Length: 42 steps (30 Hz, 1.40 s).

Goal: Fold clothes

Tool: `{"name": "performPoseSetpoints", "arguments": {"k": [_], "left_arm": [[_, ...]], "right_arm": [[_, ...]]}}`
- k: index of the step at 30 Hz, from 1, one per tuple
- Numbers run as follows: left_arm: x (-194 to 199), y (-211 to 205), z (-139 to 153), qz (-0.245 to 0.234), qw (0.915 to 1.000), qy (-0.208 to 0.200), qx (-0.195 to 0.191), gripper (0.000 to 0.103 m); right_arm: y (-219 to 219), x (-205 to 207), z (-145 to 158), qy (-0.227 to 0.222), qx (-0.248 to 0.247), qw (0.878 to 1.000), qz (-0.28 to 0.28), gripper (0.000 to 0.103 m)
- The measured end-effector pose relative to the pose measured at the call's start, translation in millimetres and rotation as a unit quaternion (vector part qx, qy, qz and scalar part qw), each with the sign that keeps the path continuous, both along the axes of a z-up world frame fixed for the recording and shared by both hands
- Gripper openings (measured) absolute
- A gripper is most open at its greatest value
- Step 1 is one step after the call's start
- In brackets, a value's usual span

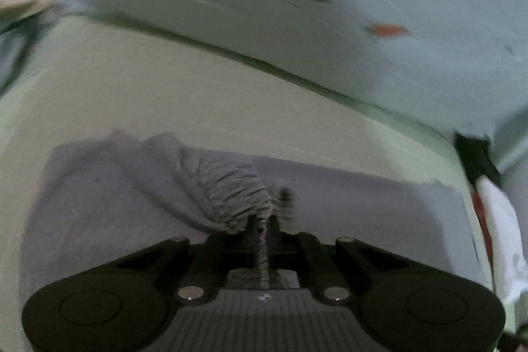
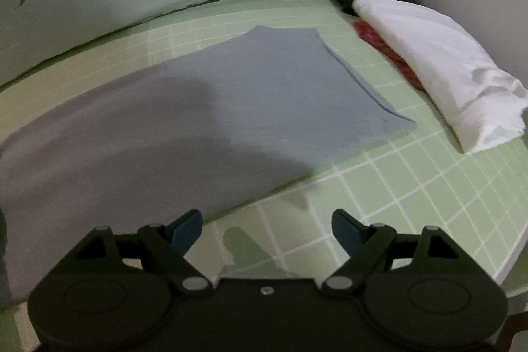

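Green mat [image 2: 396, 187]: left gripper [image 1: 262, 225] pinches grey garment [image 1: 231, 187] (gathered); right gripper [image 2: 267, 228] wide.

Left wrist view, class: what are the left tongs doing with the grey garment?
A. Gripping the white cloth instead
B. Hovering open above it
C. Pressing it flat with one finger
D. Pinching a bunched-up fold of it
D: the left tongs are closed on a gathered, wrinkled fold of the grey garment, which rises from the green mat into the narrow gap between the fingers.
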<state>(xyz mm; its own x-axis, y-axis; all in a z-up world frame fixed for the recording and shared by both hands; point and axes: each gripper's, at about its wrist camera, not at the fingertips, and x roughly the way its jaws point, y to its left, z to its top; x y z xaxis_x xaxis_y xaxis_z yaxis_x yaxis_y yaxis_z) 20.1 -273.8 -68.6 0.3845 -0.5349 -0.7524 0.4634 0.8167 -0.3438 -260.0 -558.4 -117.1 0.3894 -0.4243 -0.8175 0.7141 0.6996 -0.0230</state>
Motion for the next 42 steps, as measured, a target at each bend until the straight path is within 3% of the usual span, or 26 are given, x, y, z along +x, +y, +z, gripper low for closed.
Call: {"name": "performPoseSetpoints", "arguments": {"k": [3,5,6,7,9,13,20,29,38,40,41,42], "left_arm": [[3.9,-24.8,-16.5,-0.033,0.9983,0.039,0.028,0.034],[4.0,-32.8,-26.3,-0.041,0.9965,0.062,0.037,0.042],[1.8,-31.9,-22.1,-0.039,0.997,0.058,0.031,0.051],[-0.4,-31.0,-17.9,-0.038,0.9975,0.054,0.025,0.067],[-5.6,-25.5,-5.0,-0.032,0.9988,0.035,0.012,0.084],[-12.7,-16.1,17.5,-0.02,0.9997,0.0,0.012,0.098],[-11.9,-6.4,32.0,0.042,0.9963,-0.034,0.066,0.102],[-14.8,-2.9,27.4,0.08,0.9895,-0.009,0.12,0.102],[-12.4,-5.4,15.7,0.11,0.9814,0.012,0.157,0.102],[-11.7,-4.0,13.4,0.113,0.9806,0.016,0.159,0.102],[-11.3,-3.1,12.5,0.113,0.9804,0.018,0.161,0.102],[-10.6,-1.9,11.8,0.113,0.98,0.018,0.163,0.102]], "right_arm": [[-8.8,-2.6,-1.1,-0.002,0.003,1.0,-0.013,0.086],[-13.4,-2.8,-0.5,-0.004,0.0,1.0,-0.014,0.086],[-15.0,-2.5,-0.2,-0.006,-0.002,1.0,-0.014,0.086],[-18.0,-2.3,0.0,-0.008,-0.003,1.0,-0.015,0.086],[-26.7,-2.4,0.5,-0.011,-0.005,1.0,-0.018,0.086],[-49.1,-3.9,-0.2,-0.027,0.0,0.999,-0.034,0.088],[-103.8,5.8,-5.1,-0.051,-0.01,0.998,-0.043,0.092],[-166.1,39.3,-27.1,-0.066,0.01,0.998,-0.001,0.096],[-171.1,60.8,-41.4,-0.053,-0.008,0.997,0.052,0.102],[-167.4,58.7,-38.9,-0.057,-0.013,0.996,0.07,0.095],[-165.6,57.6,-37.6,-0.059,-0.015,0.995,0.08,0.084],[-163.8,56.5,-36.3,-0.061,-0.018,0.994,0.089,0.064]]}}
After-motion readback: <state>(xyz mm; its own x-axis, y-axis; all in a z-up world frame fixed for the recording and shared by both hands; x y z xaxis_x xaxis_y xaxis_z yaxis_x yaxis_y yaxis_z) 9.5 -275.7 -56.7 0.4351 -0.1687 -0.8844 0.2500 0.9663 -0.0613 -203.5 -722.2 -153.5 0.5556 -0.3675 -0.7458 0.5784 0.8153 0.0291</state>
